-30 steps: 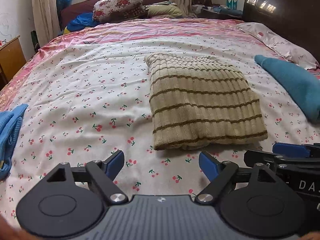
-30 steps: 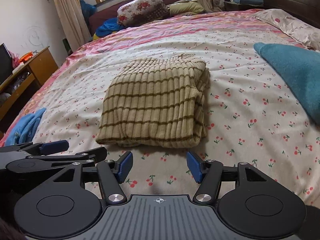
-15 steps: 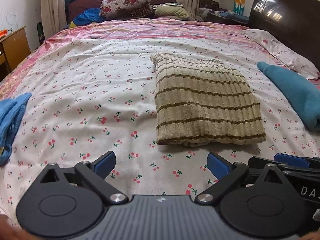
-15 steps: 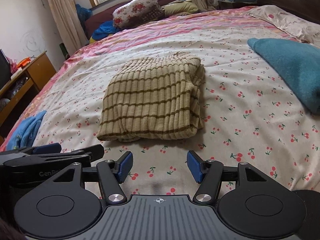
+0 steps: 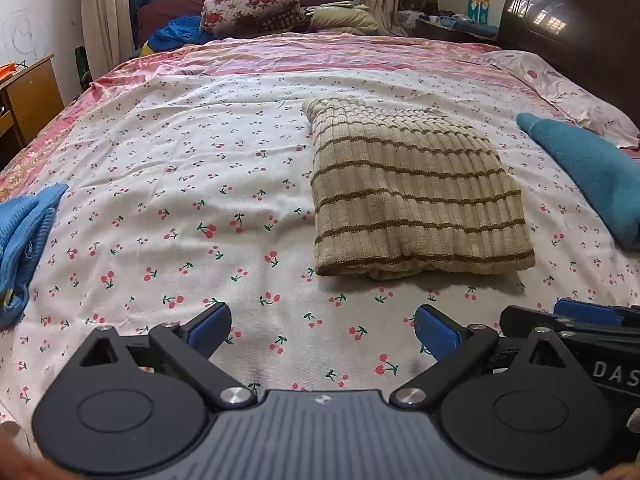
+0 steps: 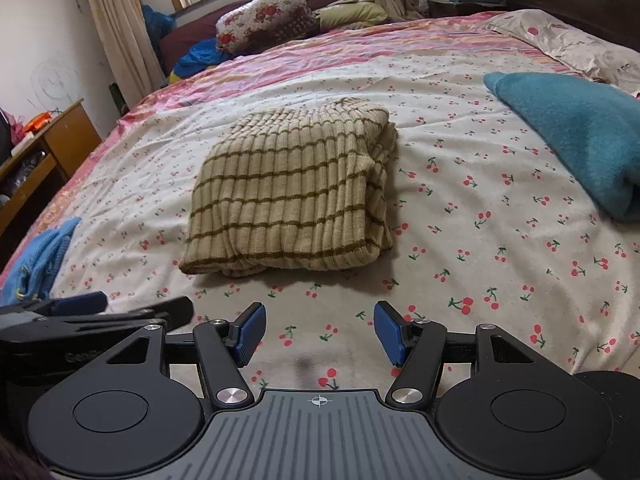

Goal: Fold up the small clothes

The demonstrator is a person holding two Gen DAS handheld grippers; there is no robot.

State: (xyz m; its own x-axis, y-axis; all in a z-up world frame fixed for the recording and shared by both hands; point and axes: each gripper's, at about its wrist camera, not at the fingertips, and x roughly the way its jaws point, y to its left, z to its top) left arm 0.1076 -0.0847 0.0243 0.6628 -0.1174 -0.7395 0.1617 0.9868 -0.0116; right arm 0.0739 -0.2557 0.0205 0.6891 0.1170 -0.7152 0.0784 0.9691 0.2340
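A beige ribbed sweater with brown stripes lies folded into a rectangle on the cherry-print bedsheet; it also shows in the right wrist view. My left gripper is open and empty, held back from the sweater's near edge, slightly to its left. My right gripper is open and empty, just in front of the sweater's near edge. Each gripper shows at the edge of the other's view.
A teal folded garment lies to the right, also in the right wrist view. A light blue garment lies at the left bed edge. Pillows and a dark headboard are beyond. A wooden desk stands left.
Both grippers have drawn back from the folded sweater and risen a little. The left gripper's jaws have opened wider. The sweater has not moved.
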